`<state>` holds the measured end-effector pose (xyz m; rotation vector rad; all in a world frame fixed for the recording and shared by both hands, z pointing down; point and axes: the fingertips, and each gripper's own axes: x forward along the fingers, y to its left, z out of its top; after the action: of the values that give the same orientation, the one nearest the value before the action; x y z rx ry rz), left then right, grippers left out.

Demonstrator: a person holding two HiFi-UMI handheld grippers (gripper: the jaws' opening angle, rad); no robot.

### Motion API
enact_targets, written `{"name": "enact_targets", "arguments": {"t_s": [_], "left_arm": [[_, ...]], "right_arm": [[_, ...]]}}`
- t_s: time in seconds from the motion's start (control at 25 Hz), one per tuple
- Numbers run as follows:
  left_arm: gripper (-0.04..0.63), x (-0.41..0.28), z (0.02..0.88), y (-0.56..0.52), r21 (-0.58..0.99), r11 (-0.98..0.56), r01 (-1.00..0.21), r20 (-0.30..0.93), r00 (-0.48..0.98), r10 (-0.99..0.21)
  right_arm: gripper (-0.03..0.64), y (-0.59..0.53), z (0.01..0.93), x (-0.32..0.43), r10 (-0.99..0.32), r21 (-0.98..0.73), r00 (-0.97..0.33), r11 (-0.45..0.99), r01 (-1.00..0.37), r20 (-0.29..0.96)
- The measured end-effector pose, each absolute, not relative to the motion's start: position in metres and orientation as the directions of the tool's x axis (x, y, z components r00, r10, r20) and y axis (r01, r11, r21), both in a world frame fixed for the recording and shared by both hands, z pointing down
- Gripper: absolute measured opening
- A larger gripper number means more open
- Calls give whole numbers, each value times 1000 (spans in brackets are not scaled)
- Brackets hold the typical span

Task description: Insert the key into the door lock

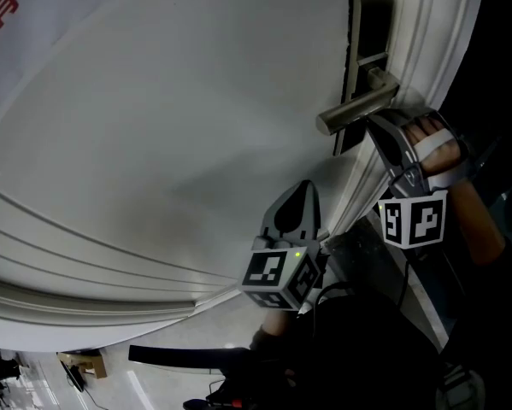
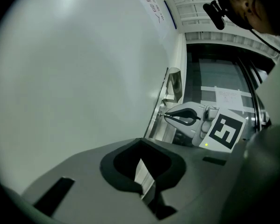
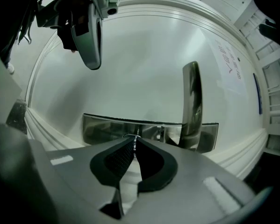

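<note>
My right gripper [image 3: 134,143] is shut on a thin metal key [image 3: 134,139]. The key's tip meets the steel lock plate [image 3: 107,130] at a small round cylinder; how deep it sits cannot be told. The lever handle [image 3: 192,99] sticks out just right of the key. In the head view the right gripper [image 1: 371,123] reaches up under the handle [image 1: 358,108] against the dark lock plate [image 1: 371,24]. My left gripper [image 1: 304,188] hangs lower left, shut and empty, pointing at the white door [image 1: 153,126] and apart from it. It also sees the right gripper [image 2: 167,116].
The door's raised moulding [image 1: 85,263] curves along the lower left. A door-frame edge [image 1: 444,49] runs right of the lock. A paper notice with red print [image 1: 8,7] hangs at the upper left of the door. A person's taped hand [image 1: 435,148] holds the right gripper.
</note>
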<state>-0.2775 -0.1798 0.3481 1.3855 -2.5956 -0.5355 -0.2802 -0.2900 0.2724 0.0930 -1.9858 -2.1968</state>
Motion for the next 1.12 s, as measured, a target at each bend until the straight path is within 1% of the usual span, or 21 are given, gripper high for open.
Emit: {"name": "enact_targets", "arguments": {"t_s": [0.28, 0.56, 0.84, 0.92, 1.0, 1.12], "left_arm": [[0, -273, 346, -181, 405, 510, -759, -23, -566, -824], [0, -274, 350, -173, 381, 540, -750, -14, -589, -808], [0, -268, 353, -172, 354, 554, -753, -8, -595, -804], [0, -266, 354, -173, 352, 556, -753, -4, -595, -804], [0, -264, 355, -175, 344, 558, -755, 2, -594, -805], [0, -263, 351, -181, 330, 554, -764, 4, -586, -810]], "right_arm": [[15, -290, 273, -281, -166, 996, -985, -72, 48, 36], [16, -291, 270, -280, -138, 995, -990, 91, -41, -28], [15, -297, 269, -257, -146, 980, -989, 189, -57, -29], [14, -295, 268, -248, -138, 960, -990, 269, -74, -37], [8, -291, 267, -240, -112, 913, -993, 398, -86, -45], [3, -284, 269, -234, -73, 791, -995, 603, -101, -71]]}}
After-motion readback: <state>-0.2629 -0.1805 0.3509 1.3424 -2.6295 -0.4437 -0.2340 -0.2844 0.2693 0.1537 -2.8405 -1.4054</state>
